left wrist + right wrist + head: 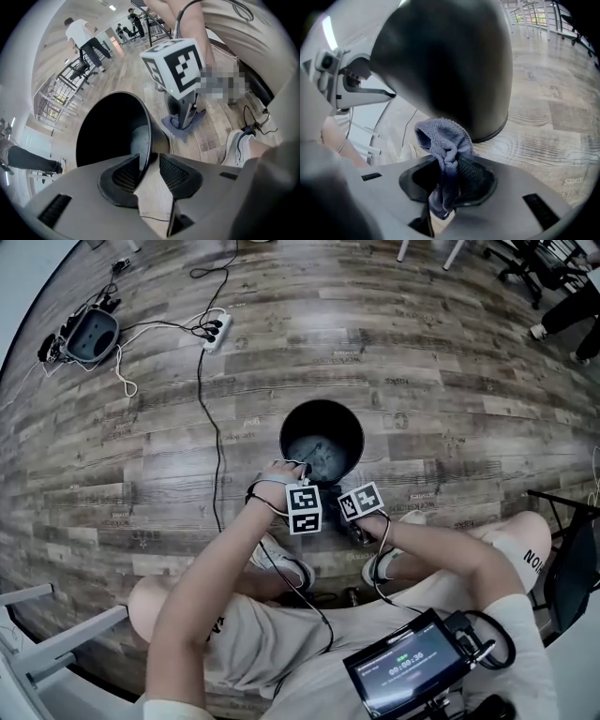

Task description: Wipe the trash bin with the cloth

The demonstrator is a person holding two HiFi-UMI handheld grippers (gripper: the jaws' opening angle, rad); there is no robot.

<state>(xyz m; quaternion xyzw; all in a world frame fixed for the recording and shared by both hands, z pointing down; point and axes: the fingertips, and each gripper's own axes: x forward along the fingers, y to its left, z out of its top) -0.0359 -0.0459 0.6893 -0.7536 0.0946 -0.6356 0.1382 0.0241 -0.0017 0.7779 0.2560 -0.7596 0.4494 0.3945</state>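
Clamping left gripper (149, 161) jaws on trash bin (108, 133) rim at its 7 o'clock; pinching bunched cloth (443, 136) in closed right gripper (450, 174) jaws, touching bin wall at 5 o'clock.

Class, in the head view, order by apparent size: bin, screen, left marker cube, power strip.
The bin and screen look alike; the screen is nearer the camera, so unranked. Then left marker cube, then power strip.
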